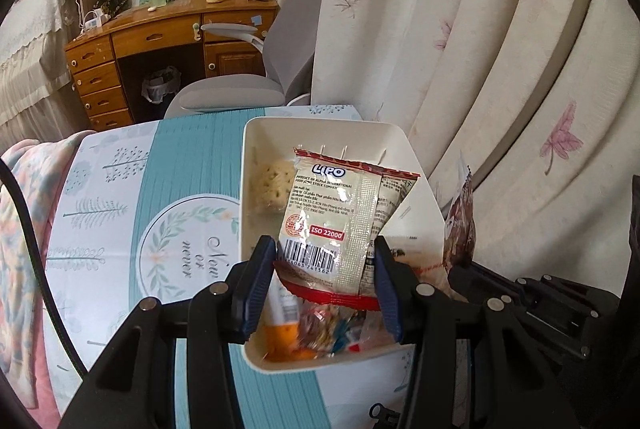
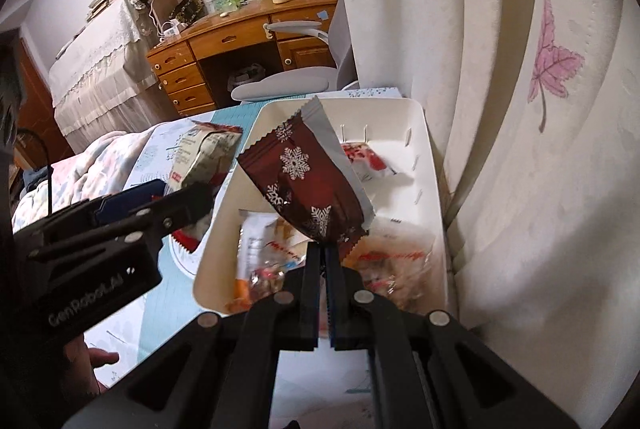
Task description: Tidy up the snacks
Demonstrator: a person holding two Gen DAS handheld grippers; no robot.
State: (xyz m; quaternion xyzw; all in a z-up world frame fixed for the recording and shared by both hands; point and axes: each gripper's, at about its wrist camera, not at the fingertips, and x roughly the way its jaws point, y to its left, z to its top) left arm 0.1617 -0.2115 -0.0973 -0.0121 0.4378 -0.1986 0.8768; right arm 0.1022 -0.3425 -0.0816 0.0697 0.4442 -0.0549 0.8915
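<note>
Our left gripper clamps its blue-padded fingers on the lower sides of a cream and red Lipo biscuit packet, holding it upright above the white rectangular plastic bin. Our right gripper pinches its closed fingers on the bottom corner of a dark red snowflake-printed wrapper, tilted up over the same bin. Inside the bin lie a round pale cracker, an orange-and-white packet and several crinkled clear wrappers. We see the bin resting on a teal and white printed tablecloth, beside a cream leaf-patterned curtain.
</note>
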